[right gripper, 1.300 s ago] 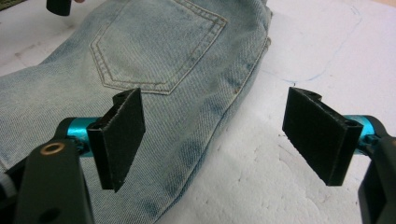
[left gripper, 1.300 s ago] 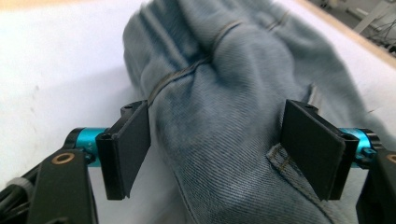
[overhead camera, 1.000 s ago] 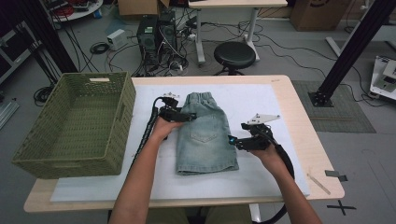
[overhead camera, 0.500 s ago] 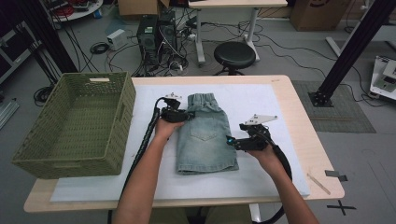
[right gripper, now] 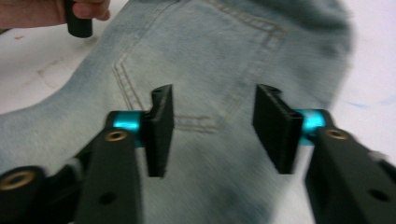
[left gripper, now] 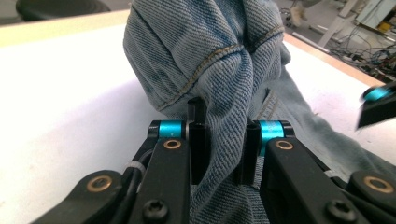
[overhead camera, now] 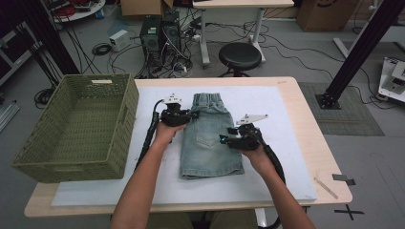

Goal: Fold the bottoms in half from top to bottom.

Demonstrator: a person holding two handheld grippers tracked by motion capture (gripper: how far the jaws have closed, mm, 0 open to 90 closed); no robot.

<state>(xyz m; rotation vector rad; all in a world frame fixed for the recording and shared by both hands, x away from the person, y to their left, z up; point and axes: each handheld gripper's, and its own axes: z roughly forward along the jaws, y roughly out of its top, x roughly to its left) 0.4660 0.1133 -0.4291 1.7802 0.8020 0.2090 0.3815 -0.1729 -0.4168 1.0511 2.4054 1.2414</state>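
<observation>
Denim shorts lie flat mid-surface. Left hand-held gripper is clamped on a bunched fold at their edge; right hand-held gripper has just been closing, jaws apart over the fabric. Probably folding next, so the right needs its own pinch.

Faded blue denim shorts with tan stitching, olive-green woven basket, white mat
</observation>
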